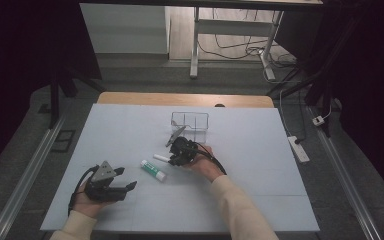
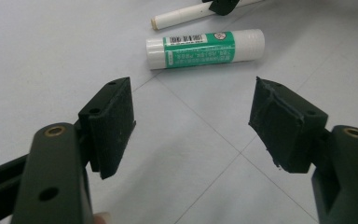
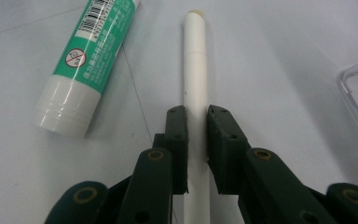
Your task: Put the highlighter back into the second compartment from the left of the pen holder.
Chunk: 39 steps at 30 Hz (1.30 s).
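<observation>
Pale table (image 1: 130,125): right claw (image 3: 196,140) clenches white pen (image 3: 195,70), end hidden; left claw (image 2: 193,126) released.

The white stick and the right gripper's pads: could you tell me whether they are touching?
Touching. In the right gripper view, the right gripper has its pads pressed against both sides of the white stick, with no gap visible.

A pale blue sheet (image 1: 130,130) covers the wooden table (image 1: 185,99); beyond, grey floor (image 1: 145,75), a desk frame (image 1: 196,45) and tangled cables (image 1: 240,50).
</observation>
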Tool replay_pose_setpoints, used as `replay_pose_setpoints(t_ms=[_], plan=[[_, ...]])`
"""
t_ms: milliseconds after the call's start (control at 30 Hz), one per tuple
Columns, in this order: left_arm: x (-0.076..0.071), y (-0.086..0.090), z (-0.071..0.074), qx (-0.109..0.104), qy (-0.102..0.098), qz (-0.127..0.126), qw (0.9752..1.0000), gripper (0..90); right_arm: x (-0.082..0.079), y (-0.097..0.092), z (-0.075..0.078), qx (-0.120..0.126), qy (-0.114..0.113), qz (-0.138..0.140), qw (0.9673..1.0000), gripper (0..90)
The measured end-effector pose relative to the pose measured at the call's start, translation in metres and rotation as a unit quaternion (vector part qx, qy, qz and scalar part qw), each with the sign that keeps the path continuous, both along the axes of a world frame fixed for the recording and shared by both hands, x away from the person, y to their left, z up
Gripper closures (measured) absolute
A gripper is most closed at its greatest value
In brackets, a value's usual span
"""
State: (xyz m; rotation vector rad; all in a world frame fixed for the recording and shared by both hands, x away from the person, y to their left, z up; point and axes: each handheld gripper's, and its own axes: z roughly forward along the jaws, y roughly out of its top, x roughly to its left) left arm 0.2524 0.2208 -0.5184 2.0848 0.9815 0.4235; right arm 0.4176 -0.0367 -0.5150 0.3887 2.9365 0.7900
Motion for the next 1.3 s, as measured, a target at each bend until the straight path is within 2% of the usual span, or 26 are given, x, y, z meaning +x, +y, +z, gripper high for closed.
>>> replay_pose_setpoints(t_ms=[200,300,600,833,1100,1300], plan=[[0.0,0.001,0.0,-0.001,0.0,0.001,1.0,30.3,0.0,-0.004,0.0,0.006,0.004,0.001,1.0,77.8],[0.0,0.001,0.0,-0.001,0.0,0.001,1.0,30.2,0.001,-0.009,0.002,0.025,0.009,-0.009,0.9996,77.9],[0.0,0.0,0.0,0.0,0.0,0.001,1.0,30.3,0.0,-0.018,0.012,0.058,-0.004,-0.017,0.9982,77.9],[0.0,0.001,-0.001,0.001,0.001,0.0,1.0,30.2,-0.004,-0.021,0.018,0.071,-0.012,-0.015,0.9973,77.9],[0.0,0.001,-0.001,0.002,0.002,0.001,1.0,30.2,-0.009,-0.027,0.024,0.099,-0.013,-0.022,0.9947,77.9],[0.0,0.0,-0.001,0.003,0.002,0.001,1.0,30.2,-0.013,-0.036,0.029,0.118,-0.023,-0.022,0.9924,77.9]])
